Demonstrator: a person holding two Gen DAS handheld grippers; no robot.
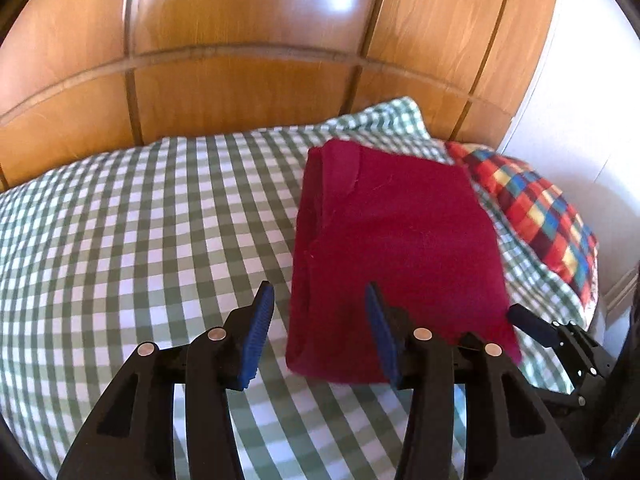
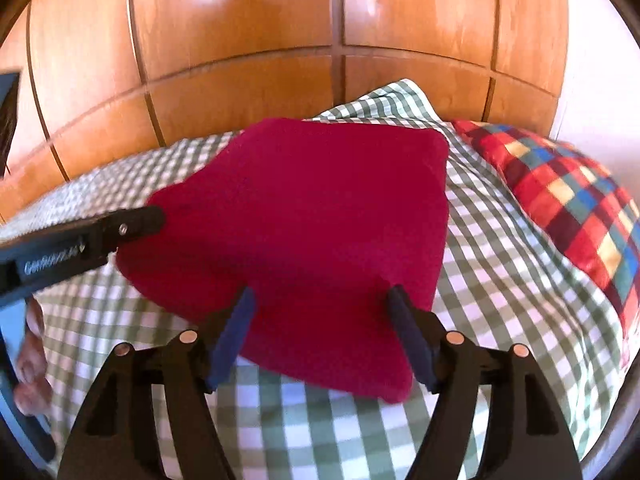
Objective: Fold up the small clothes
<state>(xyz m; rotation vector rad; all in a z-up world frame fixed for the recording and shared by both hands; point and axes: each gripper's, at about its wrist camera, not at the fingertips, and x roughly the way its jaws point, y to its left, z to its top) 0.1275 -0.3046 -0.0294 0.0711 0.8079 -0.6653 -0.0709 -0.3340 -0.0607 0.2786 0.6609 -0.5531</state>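
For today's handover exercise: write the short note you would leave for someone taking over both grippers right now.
Left gripper: open, nothing held, fingers straddling the near left edge of the red garment.
Right gripper: open, nothing held, at the garment's near edge.
The red garment lies on the green checked sheet, beside the multicoloured checked pillow.
Done: the garment looks folded into a compact rectangle.
Left: probably check the edges, smooth if needed. No other clothes are in view.

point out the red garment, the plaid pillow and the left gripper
red garment [image 1: 396, 248]: left wrist view, middle of its top face.
plaid pillow [image 2: 568, 200]: right wrist view, centre of cover.
left gripper [image 1: 320, 332]: left wrist view, midway between fingertips.
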